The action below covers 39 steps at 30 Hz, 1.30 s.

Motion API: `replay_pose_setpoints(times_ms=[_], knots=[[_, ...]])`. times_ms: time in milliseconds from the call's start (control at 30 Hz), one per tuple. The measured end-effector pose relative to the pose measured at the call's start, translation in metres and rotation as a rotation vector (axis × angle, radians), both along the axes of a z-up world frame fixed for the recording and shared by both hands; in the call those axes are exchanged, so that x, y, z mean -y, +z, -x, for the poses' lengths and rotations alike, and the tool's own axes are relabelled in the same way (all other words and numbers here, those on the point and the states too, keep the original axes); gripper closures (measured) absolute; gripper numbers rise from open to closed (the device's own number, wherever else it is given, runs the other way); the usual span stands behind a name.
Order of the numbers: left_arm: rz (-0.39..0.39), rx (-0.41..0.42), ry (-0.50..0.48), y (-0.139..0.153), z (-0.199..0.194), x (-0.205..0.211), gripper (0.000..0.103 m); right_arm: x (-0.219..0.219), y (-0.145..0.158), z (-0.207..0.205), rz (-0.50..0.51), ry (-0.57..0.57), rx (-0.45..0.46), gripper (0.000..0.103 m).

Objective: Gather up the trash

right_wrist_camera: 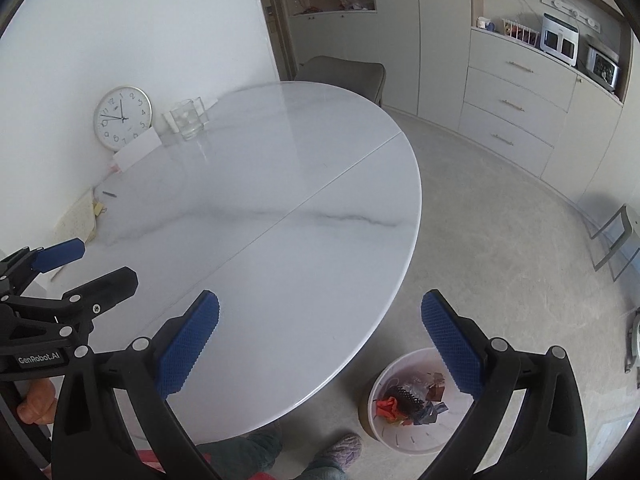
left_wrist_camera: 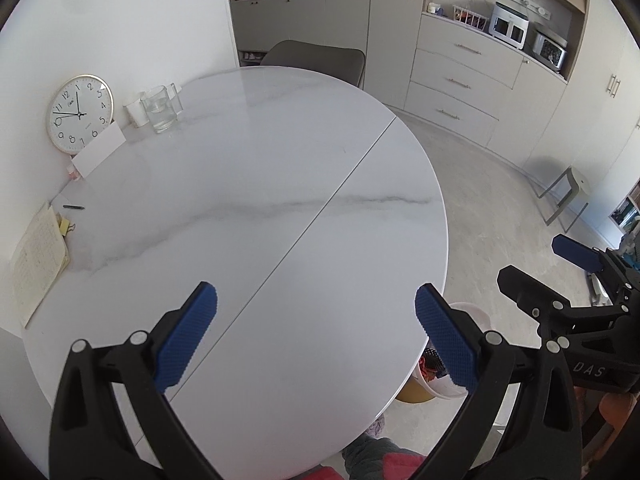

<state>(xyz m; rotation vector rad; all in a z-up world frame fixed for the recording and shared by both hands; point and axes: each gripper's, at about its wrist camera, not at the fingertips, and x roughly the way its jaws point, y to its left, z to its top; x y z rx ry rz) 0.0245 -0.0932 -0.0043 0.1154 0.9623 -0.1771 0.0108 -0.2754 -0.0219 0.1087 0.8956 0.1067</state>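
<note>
A white bin [right_wrist_camera: 416, 424] stands on the floor by the table's near right edge, holding several scraps of red, black and grey trash [right_wrist_camera: 408, 402]. Its rim also shows in the left wrist view [left_wrist_camera: 472, 312] behind my finger. My left gripper [left_wrist_camera: 316, 336] is open and empty above the round white marble table [left_wrist_camera: 248, 208]. My right gripper [right_wrist_camera: 320, 340] is open and empty, over the table's edge [right_wrist_camera: 400, 280] and the bin. Each gripper shows in the other's view, the right [left_wrist_camera: 536, 272] and the left [right_wrist_camera: 88, 264].
At the table's far left by the wall stand a clock [left_wrist_camera: 80, 114], a glass jug [left_wrist_camera: 159, 110], a white cup [left_wrist_camera: 136, 110], a white card [left_wrist_camera: 99, 150], a pen [left_wrist_camera: 73, 207] and a notebook [left_wrist_camera: 38, 260]. A grey chair [left_wrist_camera: 316, 60] sits behind the table. Cabinets [left_wrist_camera: 460, 80] line the back.
</note>
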Motion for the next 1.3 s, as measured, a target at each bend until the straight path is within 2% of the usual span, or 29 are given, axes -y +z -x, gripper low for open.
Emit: replay_pose_setpoints(times_ms=[133, 367, 567, 1300], knots=[[-0.002, 0.032, 0.021, 0.014, 0.002, -0.007, 0.008, -0.010, 0.011, -0.008, 0.015, 0.013, 0.018, 0.002], [0.001, 0.121, 0.099, 0.048, -0.001, -0.034, 0.008, -0.034, 0.050, -0.026, 0.057, 0.066, 0.113, 0.002], [-0.001, 0.166, 0.144, 0.063, -0.004, -0.053, 0.008, -0.052, 0.074, -0.034, 0.077, 0.097, 0.183, 0.002], [-0.003, 0.140, 0.195, 0.058, -0.031, -0.080, 0.008, -0.076, 0.068, -0.055, 0.114, 0.124, 0.161, 0.002]])
